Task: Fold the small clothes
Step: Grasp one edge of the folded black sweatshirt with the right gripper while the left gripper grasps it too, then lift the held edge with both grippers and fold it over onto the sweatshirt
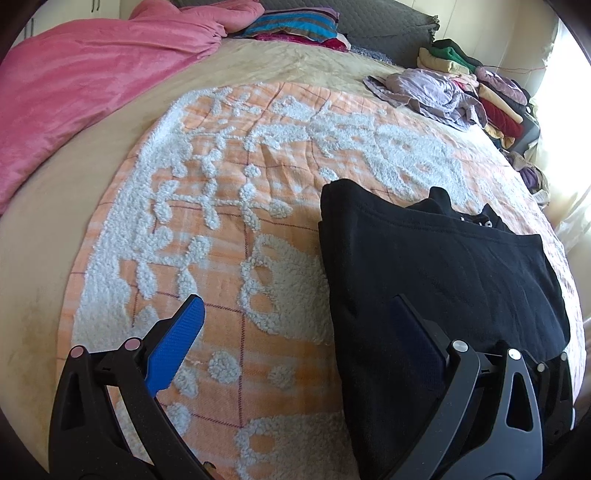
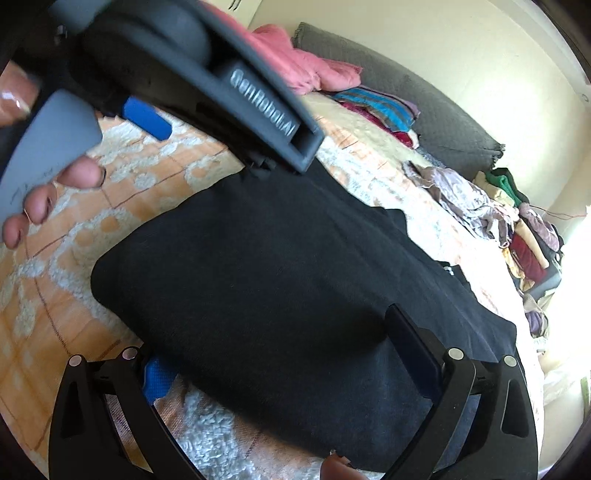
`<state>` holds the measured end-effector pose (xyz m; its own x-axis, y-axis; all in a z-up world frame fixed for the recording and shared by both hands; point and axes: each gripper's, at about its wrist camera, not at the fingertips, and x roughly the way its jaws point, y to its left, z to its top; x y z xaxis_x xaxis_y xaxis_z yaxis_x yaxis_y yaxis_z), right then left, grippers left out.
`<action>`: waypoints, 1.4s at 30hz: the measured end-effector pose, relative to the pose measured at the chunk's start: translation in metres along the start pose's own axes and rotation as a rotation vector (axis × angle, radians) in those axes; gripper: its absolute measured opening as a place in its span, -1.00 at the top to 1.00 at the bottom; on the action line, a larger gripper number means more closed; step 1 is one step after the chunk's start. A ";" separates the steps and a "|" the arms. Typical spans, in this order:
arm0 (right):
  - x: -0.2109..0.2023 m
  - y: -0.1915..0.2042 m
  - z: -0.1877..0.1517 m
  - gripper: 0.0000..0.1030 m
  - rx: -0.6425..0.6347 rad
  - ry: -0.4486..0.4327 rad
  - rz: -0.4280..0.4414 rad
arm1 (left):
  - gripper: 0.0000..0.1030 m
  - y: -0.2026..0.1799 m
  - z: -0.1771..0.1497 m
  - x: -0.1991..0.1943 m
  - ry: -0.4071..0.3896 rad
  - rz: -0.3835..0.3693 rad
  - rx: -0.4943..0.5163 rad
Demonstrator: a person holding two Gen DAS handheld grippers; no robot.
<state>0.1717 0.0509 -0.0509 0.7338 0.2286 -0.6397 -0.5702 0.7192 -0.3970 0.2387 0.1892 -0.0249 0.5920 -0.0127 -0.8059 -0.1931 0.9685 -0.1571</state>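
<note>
Left tongs [image 1: 295,325] are seen spread wide, nothing gripped. Left blue pad [image 1: 176,345] is held over the orange-and-white tufted bedspread [image 1: 229,206]; right pad [image 1: 417,343] is over the left edge of the folded black garment [image 1: 443,273]. Contact between that pad and the cloth cannot be told.

Right tongs [image 2: 273,354] are also seen spread wide, with the near end of the black garment [image 2: 280,266] lying between the two fingers. Left blue pad [image 2: 157,380] is partly covered by the garment's edge; right finger [image 2: 413,339] lies over the cloth. No clamping is shown: the jaws stand far apart.

The black garment is laid flat on the bedspread, folded into a rough rectangle, directly ahead of the right tongs and ahead-right of the left tongs. A small patch of white print is visible at its far end.

In the right wrist view the left tool's body is seen up-left of the right tongs, blurred, held by a hand [image 2: 55,192] with fingertips on a grey trigger.

Farther ahead of the left tongs: a crumpled lilac garment [image 1: 428,94], beyond it a pile of folded clothes [image 1: 491,99] at the bed's far right edge. Far ahead-left: a pink duvet [image 1: 81,85]. A striped pillow [image 1: 295,24] is seen at the headboard end.
</note>
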 end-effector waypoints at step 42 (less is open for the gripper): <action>-0.070 -0.033 -0.016 0.74 0.198 -0.166 0.015 | 0.53 -0.046 0.025 0.018 0.052 -0.273 -0.062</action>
<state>0.1329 0.0012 -0.0032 0.7856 0.3334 -0.5212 -0.5102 0.8255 -0.2411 0.2783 0.1509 -0.0179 0.5883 -0.2848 -0.7568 -0.0809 0.9105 -0.4056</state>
